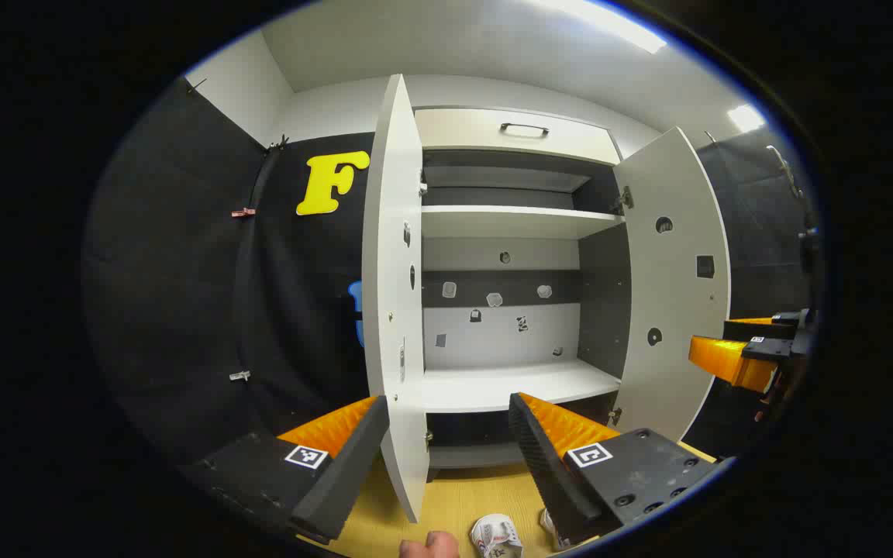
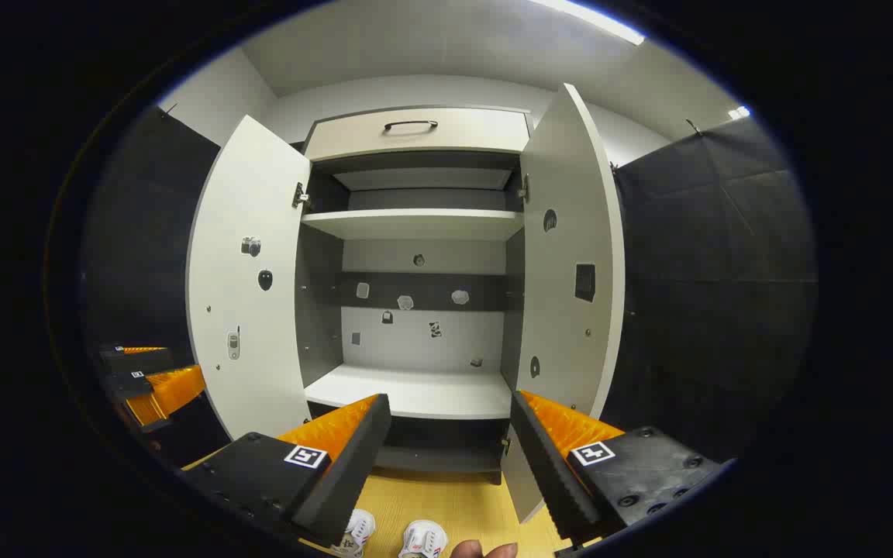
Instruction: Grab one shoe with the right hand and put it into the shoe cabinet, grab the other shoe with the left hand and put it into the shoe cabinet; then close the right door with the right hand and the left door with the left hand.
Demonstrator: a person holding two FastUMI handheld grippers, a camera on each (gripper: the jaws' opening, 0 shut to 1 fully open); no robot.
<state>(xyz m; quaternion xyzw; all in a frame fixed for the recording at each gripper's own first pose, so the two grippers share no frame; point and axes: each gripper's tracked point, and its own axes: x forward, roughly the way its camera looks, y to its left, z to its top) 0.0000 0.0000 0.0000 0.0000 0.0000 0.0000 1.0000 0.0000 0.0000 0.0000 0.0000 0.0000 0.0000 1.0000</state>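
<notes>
1. The shoe cabinet [image 2: 415, 232] stands with both doors wide open.
2. Two shoes [image 2: 423, 539] sit on the yellow floor [image 2: 454, 496] in front of it.
3. The left tool [image 1: 446, 442] is open and holds nothing.
4. The right tool [image 2: 450, 446] is open and holds nothing.

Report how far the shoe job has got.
Nothing looks done. Both shoes sit on the floor in front of the cabinet, whose lower shelf holds no shoes. The left door and right door stand open. The right gripper and left gripper are open and hold nothing. Left: both shoes in, both doors shut.
</notes>
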